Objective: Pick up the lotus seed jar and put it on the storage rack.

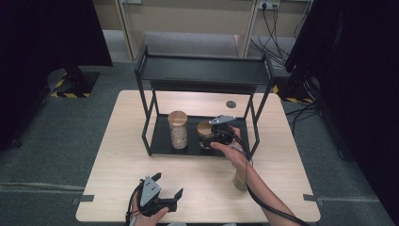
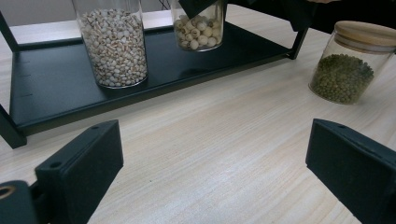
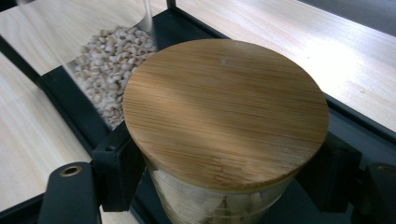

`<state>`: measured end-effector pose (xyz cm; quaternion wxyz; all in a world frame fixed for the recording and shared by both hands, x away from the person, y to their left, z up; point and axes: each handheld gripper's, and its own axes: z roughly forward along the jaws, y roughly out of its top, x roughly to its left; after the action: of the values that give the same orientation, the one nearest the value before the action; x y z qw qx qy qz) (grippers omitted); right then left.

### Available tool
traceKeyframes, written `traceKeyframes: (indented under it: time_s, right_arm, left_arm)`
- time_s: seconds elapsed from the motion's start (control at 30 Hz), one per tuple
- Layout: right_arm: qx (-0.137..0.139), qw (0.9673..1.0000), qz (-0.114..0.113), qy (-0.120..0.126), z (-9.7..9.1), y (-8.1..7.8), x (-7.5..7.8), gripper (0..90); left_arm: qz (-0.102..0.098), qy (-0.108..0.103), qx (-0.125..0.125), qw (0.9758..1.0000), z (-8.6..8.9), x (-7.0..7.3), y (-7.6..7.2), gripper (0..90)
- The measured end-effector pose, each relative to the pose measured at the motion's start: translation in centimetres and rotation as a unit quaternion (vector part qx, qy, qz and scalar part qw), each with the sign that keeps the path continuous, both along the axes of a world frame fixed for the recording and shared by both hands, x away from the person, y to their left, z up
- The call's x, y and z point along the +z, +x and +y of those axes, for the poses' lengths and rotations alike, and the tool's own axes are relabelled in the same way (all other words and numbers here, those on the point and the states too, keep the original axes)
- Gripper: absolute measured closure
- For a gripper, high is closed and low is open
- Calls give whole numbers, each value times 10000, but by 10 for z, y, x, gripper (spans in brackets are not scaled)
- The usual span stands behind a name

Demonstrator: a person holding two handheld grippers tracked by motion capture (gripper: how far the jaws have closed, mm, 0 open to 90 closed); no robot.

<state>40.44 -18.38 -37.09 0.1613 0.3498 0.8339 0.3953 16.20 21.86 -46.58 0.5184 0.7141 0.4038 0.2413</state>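
My right gripper [image 1: 210,138] is shut on a short glass jar [image 1: 205,133] with a bamboo lid [image 3: 226,112], and its black jaws press on the glass from both sides. The jar holds pale round seeds [image 2: 198,28] and is at the right of the black rack's lower shelf [image 1: 162,141]. Whether its base touches the shelf I cannot tell. A tall jar of small pale grains [image 1: 178,129] stands to its left on the same shelf. My left gripper [image 1: 168,183] rests open near the table's front edge, jaws wide apart [image 2: 215,177] with nothing between them.
A jar of green beans [image 2: 348,63] with a bamboo lid stands on the table in front of the rack, beside my right forearm [image 1: 240,181]. The rack's upper shelf [image 1: 202,70] overhangs the lower one, with thin black posts [image 1: 256,129] at the corners.
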Motion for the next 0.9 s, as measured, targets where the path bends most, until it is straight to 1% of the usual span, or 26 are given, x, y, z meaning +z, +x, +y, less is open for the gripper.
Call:
traceKeyframes:
  time_s: [0.2,0.33,0.5,0.67,0.73,0.87,0.9]
  right_arm:
    - [-41,10000,50,0,6,5,-3,256]
    - [-63,9999,77,-70,10,7,-7,256]
    - [-74,9999,70,-54,9,10,-12,256]
    - [-78,9999,114,-54,8,12,-15,256]
    - [-64,9999,109,-53,7,12,-16,255]
    - [-86,9998,187,-60,6,14,-15,255]
    - [-97,9997,179,-111,6,13,-15,255]
  left_arm:
    - [-2,-4,-4,10000,0,0,0,35]
    - [-11,0,-11,10000,0,0,0,35]
    - [7,7,-23,10000,0,0,0,35]
    - [8,4,-26,10000,0,0,0,35]
    - [3,8,-26,10000,0,0,0,34]
    - [1,13,-39,10000,0,0,0,35]
    - [0,14,-40,10000,0,0,0,35]
